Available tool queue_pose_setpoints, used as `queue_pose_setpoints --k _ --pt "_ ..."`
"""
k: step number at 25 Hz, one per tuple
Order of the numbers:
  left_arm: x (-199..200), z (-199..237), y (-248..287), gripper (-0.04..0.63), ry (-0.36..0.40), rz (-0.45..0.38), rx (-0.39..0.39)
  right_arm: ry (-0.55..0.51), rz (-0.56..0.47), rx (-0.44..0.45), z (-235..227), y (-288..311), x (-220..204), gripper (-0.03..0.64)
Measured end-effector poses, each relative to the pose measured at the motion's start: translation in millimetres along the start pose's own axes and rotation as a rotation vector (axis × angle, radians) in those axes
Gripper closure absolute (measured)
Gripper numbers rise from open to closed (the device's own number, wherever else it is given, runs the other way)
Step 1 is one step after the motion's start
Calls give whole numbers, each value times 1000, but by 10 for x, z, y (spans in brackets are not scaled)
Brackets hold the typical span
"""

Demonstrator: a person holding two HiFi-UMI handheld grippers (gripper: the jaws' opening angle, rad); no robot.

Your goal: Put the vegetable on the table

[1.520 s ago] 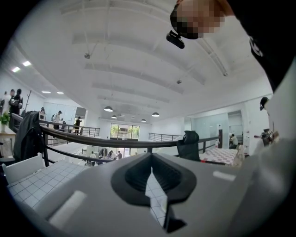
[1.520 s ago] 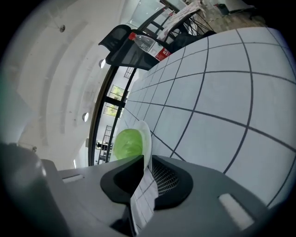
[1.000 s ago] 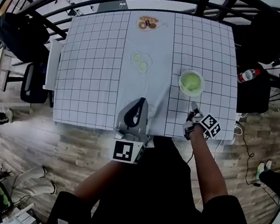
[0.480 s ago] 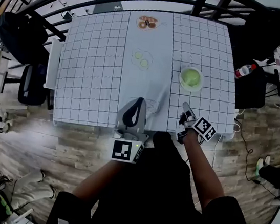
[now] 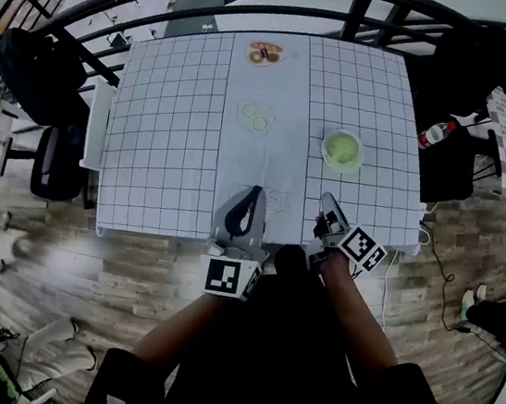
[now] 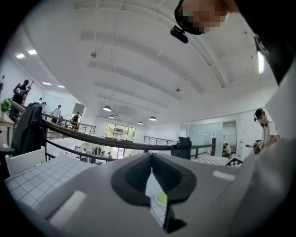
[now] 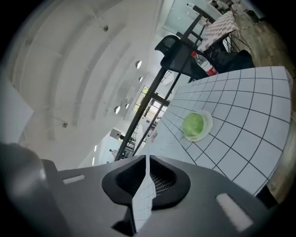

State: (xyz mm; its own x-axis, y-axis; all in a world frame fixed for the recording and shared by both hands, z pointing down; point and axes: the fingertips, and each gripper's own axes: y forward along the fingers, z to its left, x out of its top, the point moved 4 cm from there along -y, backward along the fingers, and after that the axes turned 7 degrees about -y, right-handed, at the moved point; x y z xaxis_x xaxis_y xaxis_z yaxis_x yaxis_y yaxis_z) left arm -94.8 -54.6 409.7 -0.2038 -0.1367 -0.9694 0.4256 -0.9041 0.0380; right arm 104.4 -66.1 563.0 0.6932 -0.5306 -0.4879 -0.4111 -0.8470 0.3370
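Observation:
A green vegetable lies in a white bowl on the right half of the grid-cloth table; the right gripper view shows the same bowl ahead and to the right. My right gripper hovers at the table's near edge, short of the bowl, jaws closed with nothing between them. My left gripper is at the near edge by the middle strip, pointing up over the table, also shut and empty. In the left gripper view a spot of green shows past the closed jaws.
Two pale green slices lie mid-table, and a small brownish item sits at the far edge. A bottle rests on dark bags right of the table. A black chair stands at the left; a railing runs behind.
My right gripper has drawn back from beside the bowl toward the near edge of the table. The left gripper has held its place.

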Motion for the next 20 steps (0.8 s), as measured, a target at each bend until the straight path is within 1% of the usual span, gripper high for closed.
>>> queue_pose_setpoints --k 4,6,9,14,17,20 --pt "10 -77 69 588 -3 -9 -21 25 -17 32 197 -56 67 598" --pt "4 -116 96 588 -5 -12 -33 -9 -27 41 297 -92 124 605" --pt "5 -148 136 588 -8 -16 -45 -124 -33 57 477 -143 219 618" --pt "4 -115 133 588 -11 -17 -35 -389 -53 55 800 -241 318 618" --pt "27 -104 104 588 10 -28 -42 -501 -49 56 1008 -263 315 618" --pt "57 -43 52 588 6 -30 -33 -622 -46 61 1236 -263 254 618"
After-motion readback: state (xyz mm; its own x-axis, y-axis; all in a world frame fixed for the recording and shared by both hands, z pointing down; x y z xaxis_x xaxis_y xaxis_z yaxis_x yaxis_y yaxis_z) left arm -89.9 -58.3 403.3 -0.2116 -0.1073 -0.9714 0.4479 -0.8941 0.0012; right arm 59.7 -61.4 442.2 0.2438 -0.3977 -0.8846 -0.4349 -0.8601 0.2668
